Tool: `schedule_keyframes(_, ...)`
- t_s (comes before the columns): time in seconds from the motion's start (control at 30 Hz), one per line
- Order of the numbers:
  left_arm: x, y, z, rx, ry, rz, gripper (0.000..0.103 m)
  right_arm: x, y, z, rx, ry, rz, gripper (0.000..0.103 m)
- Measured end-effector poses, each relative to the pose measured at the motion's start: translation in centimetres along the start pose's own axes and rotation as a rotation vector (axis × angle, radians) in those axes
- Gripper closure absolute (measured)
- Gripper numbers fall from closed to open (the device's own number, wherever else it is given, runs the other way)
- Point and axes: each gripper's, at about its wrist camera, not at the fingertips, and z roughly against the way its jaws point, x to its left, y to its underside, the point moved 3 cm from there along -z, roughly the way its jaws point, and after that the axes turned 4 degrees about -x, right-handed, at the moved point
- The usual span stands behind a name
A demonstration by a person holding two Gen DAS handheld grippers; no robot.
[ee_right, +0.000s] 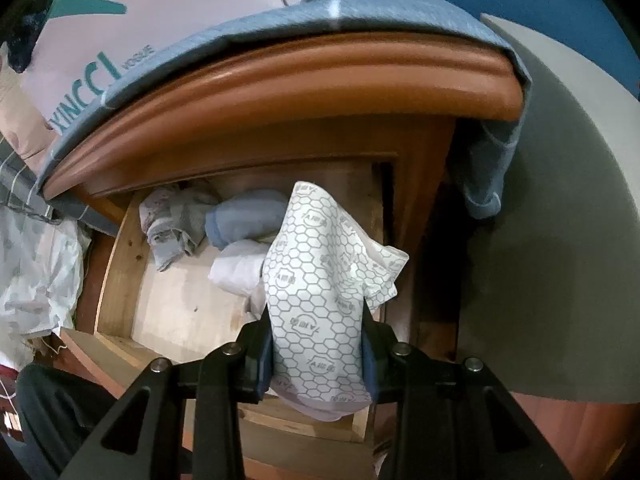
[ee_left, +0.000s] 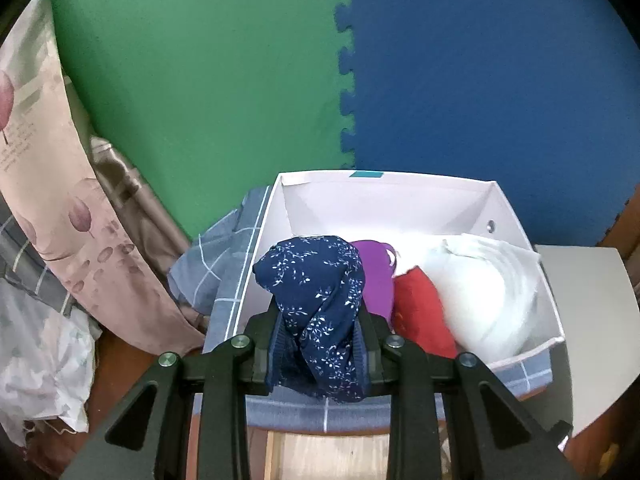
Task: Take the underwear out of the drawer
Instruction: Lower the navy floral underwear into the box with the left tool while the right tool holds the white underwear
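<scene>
Left wrist view: left gripper (ee_left: 320, 340) pinches the blue flowery underwear (ee_left: 316, 300); carry it over the white box (ee_left: 384, 184) before letting go. Right gripper (ee_right: 318, 344) pinches the white patterned underwear (ee_right: 320, 280); lift it clear of the drawer (ee_right: 120, 264).

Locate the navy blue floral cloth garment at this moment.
In the left wrist view, the navy blue floral cloth garment is clamped in the left gripper, at the white cardboard box's near-left corner, just left of a folded purple garment.

Left fingers (ee_left: 276, 332) mostly buried under the navy floral underwear (ee_left: 320, 300). Hex-print underwear (ee_right: 320, 300) hides the right fingers' pads and the drawer's (ee_right: 120, 260) near right corner. Box lettering (ee_right: 96, 80) cut off on the left. Drawer's far end is dark under the counter edge (ee_right: 300, 80).
</scene>
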Motion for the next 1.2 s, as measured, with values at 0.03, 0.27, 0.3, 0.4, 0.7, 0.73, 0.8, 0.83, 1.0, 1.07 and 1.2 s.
schedule_keyframes(0.03,0.1,-0.1,-0.4,0.005,0.002,0.004,0.077,0.0,0.0,-0.1,0.000,-0.005,-0.007,0.068)
schedule_keyframes(0.27,0.0,-1.4,-4.1,0.015,-0.019,-0.003,0.076,0.3,-0.1,-0.5,0.015,-0.013,-0.008,0.068)
schedule_keyframes(0.3,0.1,-1.5,-4.5,0.018,-0.024,-0.004,0.075,0.3,-0.1,-0.6,0.017,-0.016,-0.007,0.068)
schedule_keyframes(0.4,0.4,-1.8,-6.0,0.035,-0.032,0.012,0.073,0.1,-0.2,-0.7,0.023,-0.024,-0.018,0.068)
schedule_keyframes(0.7,0.4,-1.6,-7.5,0.025,-0.031,-0.009,0.046,0.0,-0.2,-0.5,0.023,-0.031,-0.029,0.068)
schedule_keyframes(0.73,0.4,-1.6,-7.6,0.030,-0.031,-0.002,0.044,0.0,-0.2,-0.5,0.024,-0.028,-0.030,0.068)
schedule_keyframes(0.8,0.5,-1.6,-7.6,0.030,-0.025,0.018,0.040,0.0,-0.3,-0.4,0.021,-0.027,-0.031,0.068)
schedule_keyframes(0.83,0.5,-1.6,-7.6,0.027,-0.014,0.023,0.039,0.1,-0.2,-0.4,0.020,-0.024,-0.030,0.068)
schedule_keyframes(1.0,-0.4,-1.0,-7.9,0.052,0.003,-0.018,0.015,0.0,-0.1,-0.2,0.021,-0.011,-0.027,0.068)
schedule_keyframes(1.07,-0.7,-0.7,-7.9,0.055,-0.008,-0.036,0.013,0.0,-0.1,-0.2,0.019,-0.009,-0.025,0.068)
schedule_keyframes(1.2,-0.9,-0.5,-7.4,0.047,-0.025,-0.052,0.011,0.1,-0.1,-0.2,0.017,-0.004,-0.017,0.068)
